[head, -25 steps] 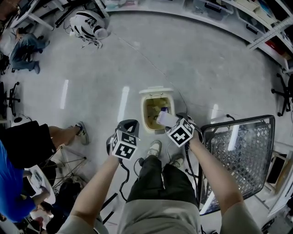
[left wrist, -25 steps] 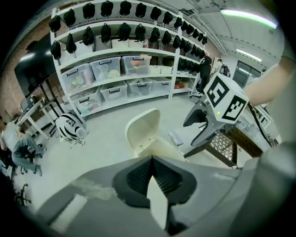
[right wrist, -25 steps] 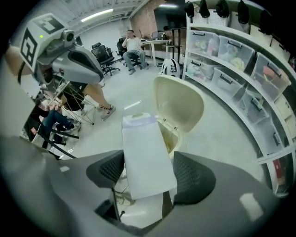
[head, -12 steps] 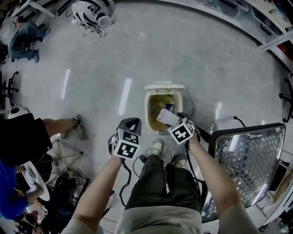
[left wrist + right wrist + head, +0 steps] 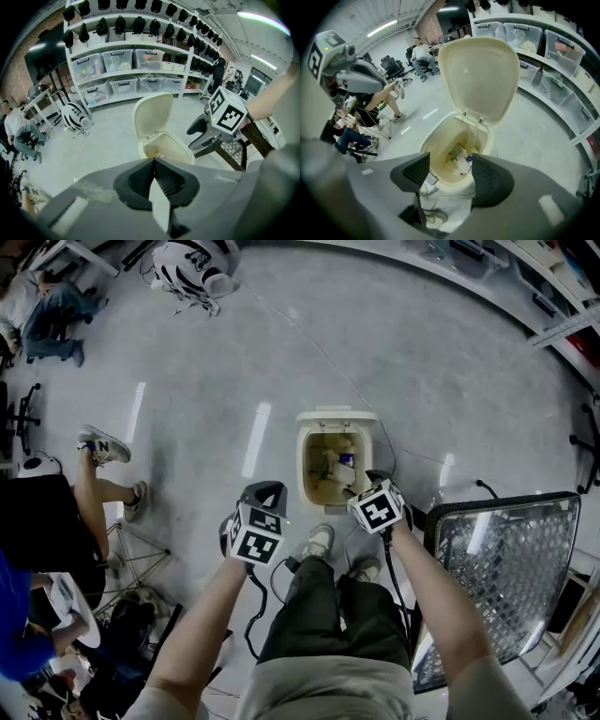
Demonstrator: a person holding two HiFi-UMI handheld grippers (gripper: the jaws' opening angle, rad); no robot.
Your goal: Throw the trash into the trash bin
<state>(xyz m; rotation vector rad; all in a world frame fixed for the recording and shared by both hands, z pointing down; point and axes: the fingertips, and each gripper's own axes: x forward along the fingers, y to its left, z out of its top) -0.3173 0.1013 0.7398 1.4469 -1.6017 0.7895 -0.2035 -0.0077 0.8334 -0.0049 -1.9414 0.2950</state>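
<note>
The white bottle lies inside the open trash bin. It is down below the right gripper, seen through the gap in its jaws. Those jaws are apart and closing, with nothing between them. The left gripper has its jaws pressed together.

Your left gripper pointed down in front of you, its jaws pressed together. Your right gripper pointed down too, its jaws apart and closing, with nothing between them.
</note>
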